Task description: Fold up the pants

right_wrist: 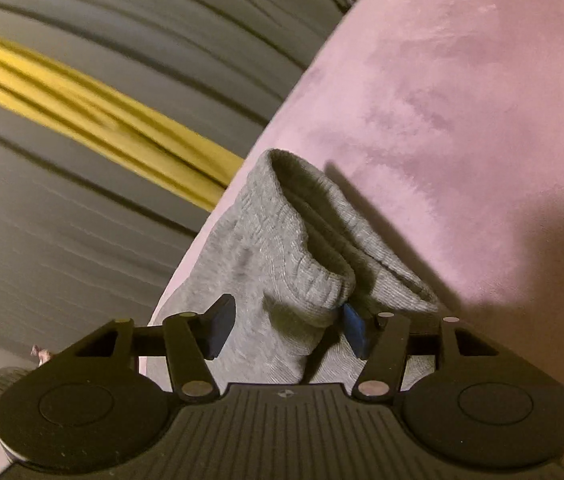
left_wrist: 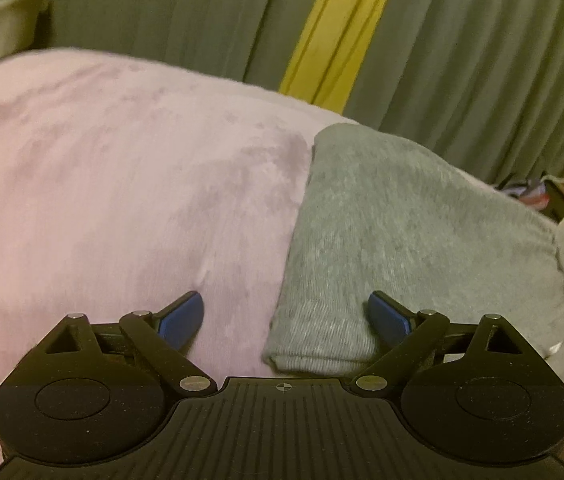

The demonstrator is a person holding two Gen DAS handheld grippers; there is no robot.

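Bare pink blanket [left_wrist: 121,184] beside pants [left_wrist: 394,232]

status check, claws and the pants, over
Left claw open over the cuff edge. Right claw open, bunched fabric between its pads. Grey pants folded on pink blanket. Nothing in the way.

Black left gripper [left_wrist: 284,320] and right gripper [right_wrist: 284,326], blue-padded jaws, silver screws

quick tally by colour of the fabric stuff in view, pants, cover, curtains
Grey: 2, the pants and the grey curtain
Pink: 1, the plush cover under the pants
Yellow: 1, the curtain stripe
Total: 4
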